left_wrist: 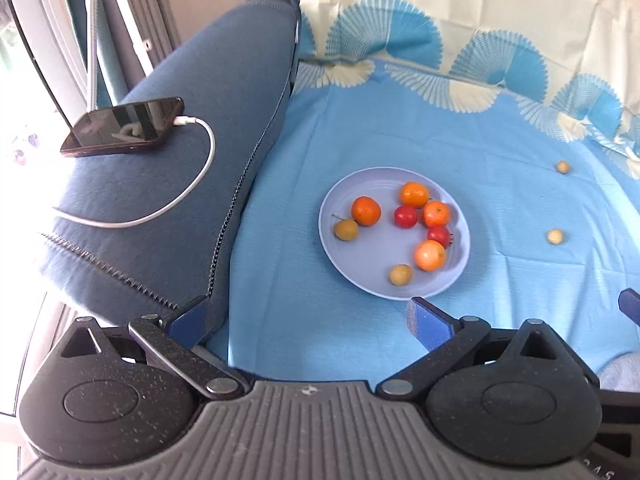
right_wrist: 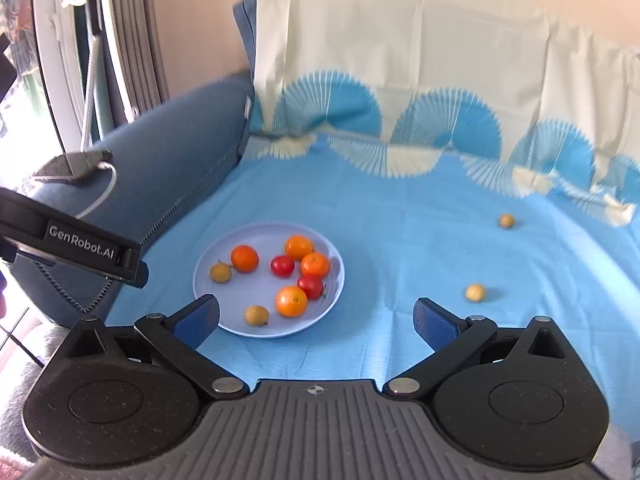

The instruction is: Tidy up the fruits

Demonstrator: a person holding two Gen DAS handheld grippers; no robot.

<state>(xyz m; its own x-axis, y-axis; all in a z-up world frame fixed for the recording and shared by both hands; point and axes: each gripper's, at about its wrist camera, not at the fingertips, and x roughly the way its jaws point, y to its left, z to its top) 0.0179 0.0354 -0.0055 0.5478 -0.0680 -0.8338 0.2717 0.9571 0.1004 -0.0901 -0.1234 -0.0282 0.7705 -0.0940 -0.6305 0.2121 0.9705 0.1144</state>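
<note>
Left wrist view is showing the left gripper (left_wrist: 310, 316) hanging with its jaws spread wide and nothing between them, just short of the near rim of the pale blue plate (left_wrist: 460, 268). On that plate are lying four glossy orange citrus fruits, two smooth red ones and two dull tan, rough-skinned ones. Right wrist view is showing the right gripper (right_wrist: 318, 318) likewise gaping and empty, over the sky-blue sheet (right_wrist: 400, 208) beside the plate. Two more small tan fruits are still sitting loose on the sheet: the nearer tan fruit (right_wrist: 475, 292) and the farther tan fruit (right_wrist: 506, 221), well apart from the plate. By my judgement, gathering is mostly done and both hands are sitting between picks; the next move is calling for the right gripper to be reaching over to the nearer tan fruit, straddling it and closing gently, since a small round fruit on soft, faintly creased cloth is likely to be rolling away. A dark phone (left_wrist: 122, 126) with a white cable is resting on the blue sofa arm.
</note>
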